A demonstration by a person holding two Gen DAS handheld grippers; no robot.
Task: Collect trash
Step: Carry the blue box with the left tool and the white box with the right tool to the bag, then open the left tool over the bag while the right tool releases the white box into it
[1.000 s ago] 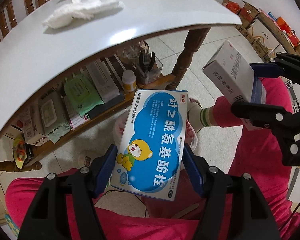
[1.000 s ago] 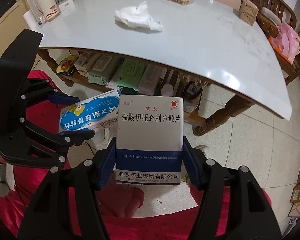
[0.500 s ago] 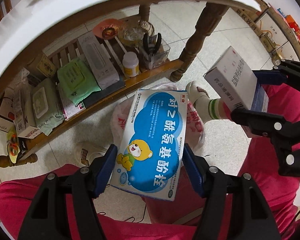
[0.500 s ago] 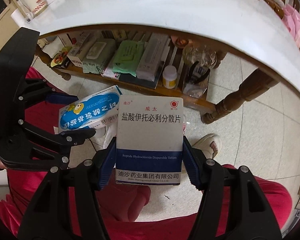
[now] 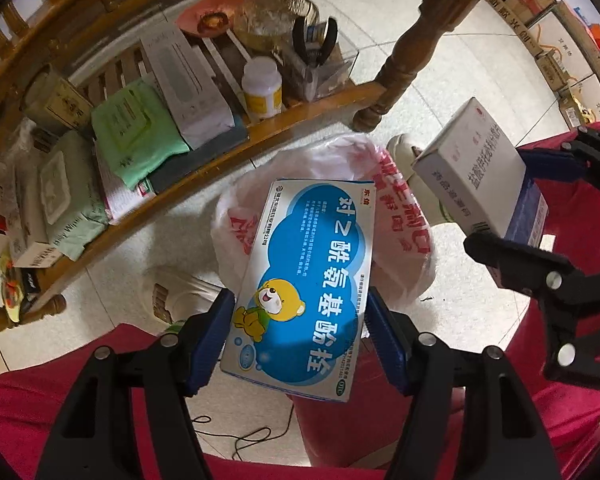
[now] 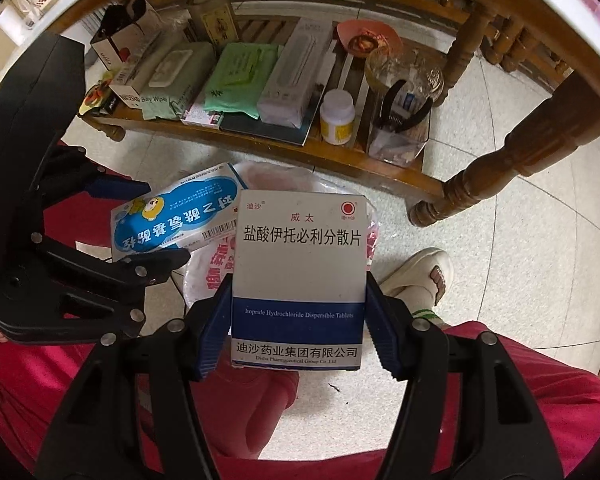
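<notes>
My left gripper (image 5: 300,334) is shut on a blue medicine box with a cartoon bear (image 5: 304,280). It holds the box above a white plastic bag with red print (image 5: 396,224) that sits open on the floor. My right gripper (image 6: 298,330) is shut on a white-and-navy medicine box (image 6: 300,276), also above the bag (image 6: 208,276). In the left wrist view the white box (image 5: 472,176) is to the right. In the right wrist view the blue box (image 6: 176,216) is to the left.
A wooden lower shelf (image 5: 308,116) under the table carries wipe packs (image 5: 136,132), a white bottle (image 5: 262,90), a clear tub with pliers (image 5: 316,56) and boxes. A table leg (image 5: 404,64) stands beside the bag. The person's red-trousered legs and slippered feet (image 6: 416,276) flank it.
Both grippers have dropped from table height to below the tabletop with their boxes. The tabletop has left the view; the shelf and the bag now fill it.
</notes>
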